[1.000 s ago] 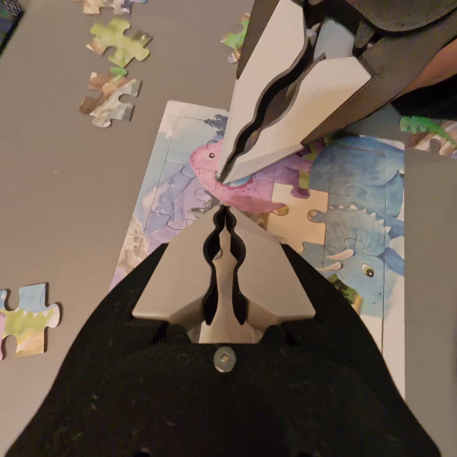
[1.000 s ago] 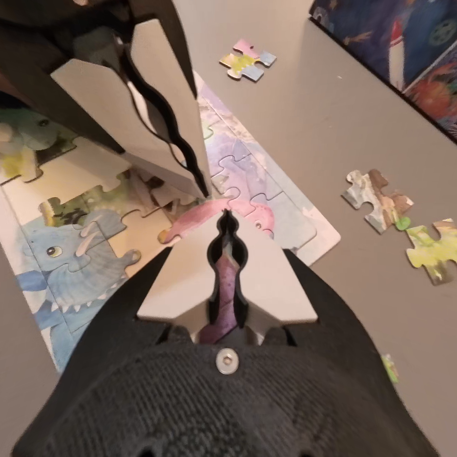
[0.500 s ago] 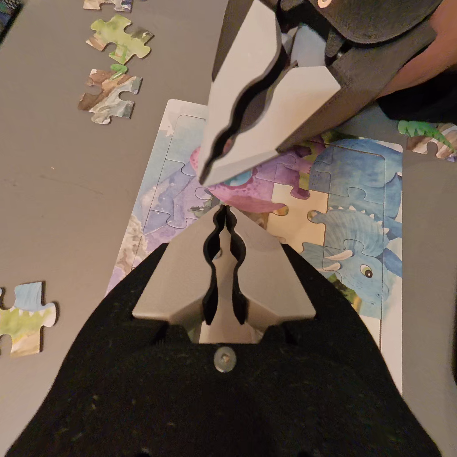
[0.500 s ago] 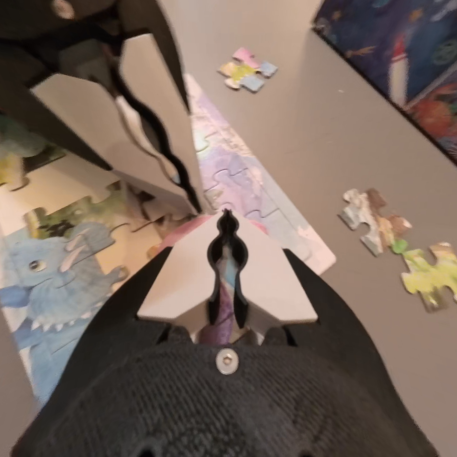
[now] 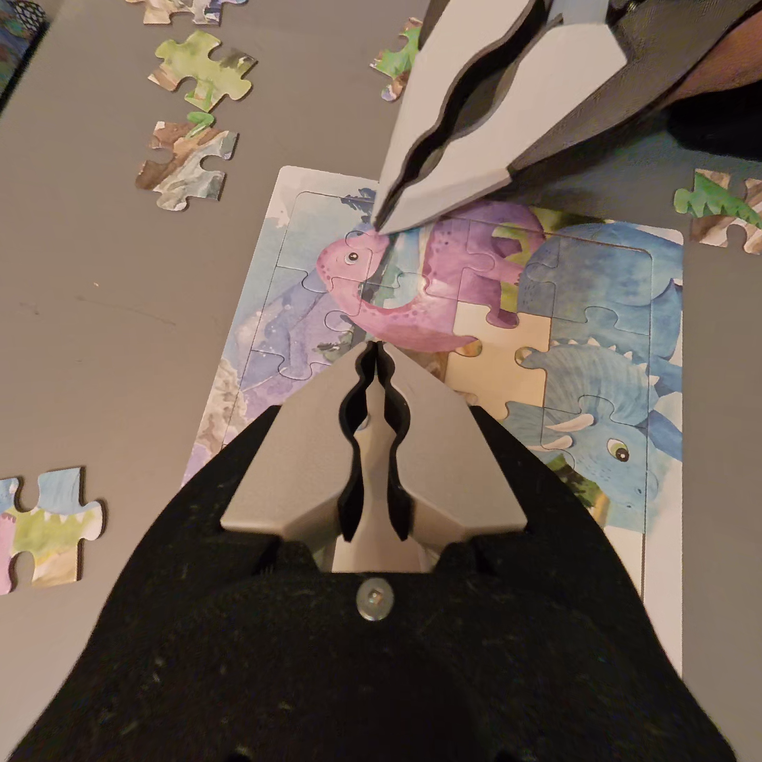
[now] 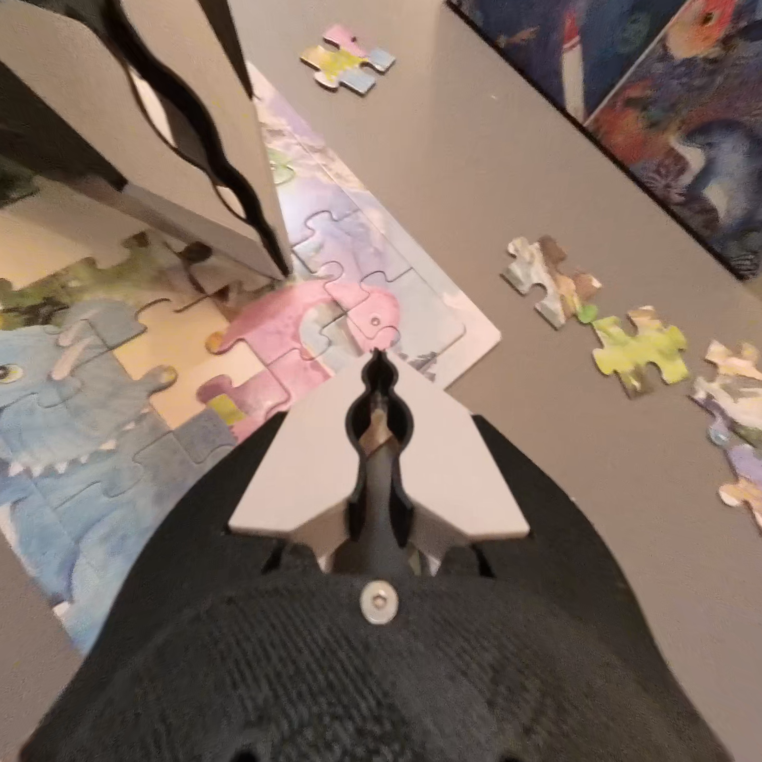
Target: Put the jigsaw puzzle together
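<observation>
The jigsaw puzzle (image 5: 474,305) lies flat in its white tray (image 5: 664,598) on the grey table (image 5: 103,330). Most of the picture is filled in: a pink dinosaur (image 5: 371,288) and a blue one (image 5: 610,437). One bare gap (image 5: 495,363) shows the pale tray floor in the middle of the tray.

The left tool (image 5: 375,345) points toward 12 o'clock over the near edge of the tray, its tips pressed together with nothing between them. The gap sits just to its 3 o'clock side. The right tool (image 5: 378,222) comes down from 1 o'clock, tilted, with its tips squeezed tight and right at the pink dinosaur's head. I cannot tell if they touch it. It grips no piece.

Loose pieces lie around the tray: a green one (image 5: 204,68) and a brown and grey one (image 5: 185,165) at 10 o'clock, a blue and green one (image 5: 45,527) at 8 o'clock, and a leafy green one (image 5: 721,214) at 2 o'clock. In the right wrist view, painted boxes (image 6: 659,103) stand along the far edge of the table.
</observation>
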### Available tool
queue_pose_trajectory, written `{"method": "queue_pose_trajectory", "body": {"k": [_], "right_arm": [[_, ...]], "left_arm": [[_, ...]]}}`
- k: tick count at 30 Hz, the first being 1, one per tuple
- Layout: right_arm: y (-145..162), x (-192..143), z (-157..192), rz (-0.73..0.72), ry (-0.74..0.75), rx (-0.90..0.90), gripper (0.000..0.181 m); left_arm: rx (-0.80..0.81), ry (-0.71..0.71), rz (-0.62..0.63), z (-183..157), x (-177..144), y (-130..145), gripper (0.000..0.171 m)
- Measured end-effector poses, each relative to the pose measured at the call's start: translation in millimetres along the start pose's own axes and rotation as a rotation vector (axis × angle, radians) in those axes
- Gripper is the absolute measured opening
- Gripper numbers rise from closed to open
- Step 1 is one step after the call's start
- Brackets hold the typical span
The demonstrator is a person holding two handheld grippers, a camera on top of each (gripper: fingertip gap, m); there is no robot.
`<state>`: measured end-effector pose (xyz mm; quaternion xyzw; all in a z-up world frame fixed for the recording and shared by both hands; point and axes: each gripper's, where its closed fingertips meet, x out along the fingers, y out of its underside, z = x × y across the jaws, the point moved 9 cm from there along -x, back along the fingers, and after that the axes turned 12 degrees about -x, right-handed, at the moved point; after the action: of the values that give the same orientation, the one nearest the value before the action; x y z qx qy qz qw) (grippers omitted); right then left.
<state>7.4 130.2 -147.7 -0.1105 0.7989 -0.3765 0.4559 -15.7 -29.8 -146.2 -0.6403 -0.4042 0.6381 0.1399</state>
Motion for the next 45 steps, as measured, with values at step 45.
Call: {"method": "queue_pose_trajectory", "body": {"k": [45], "right_arm": [[-29, 36, -13, -0.062, -0.218, 0.029, 0.000]], "left_arm": [[0.018, -0.025, -0.004, -2, 0, 1, 0.000]]}}
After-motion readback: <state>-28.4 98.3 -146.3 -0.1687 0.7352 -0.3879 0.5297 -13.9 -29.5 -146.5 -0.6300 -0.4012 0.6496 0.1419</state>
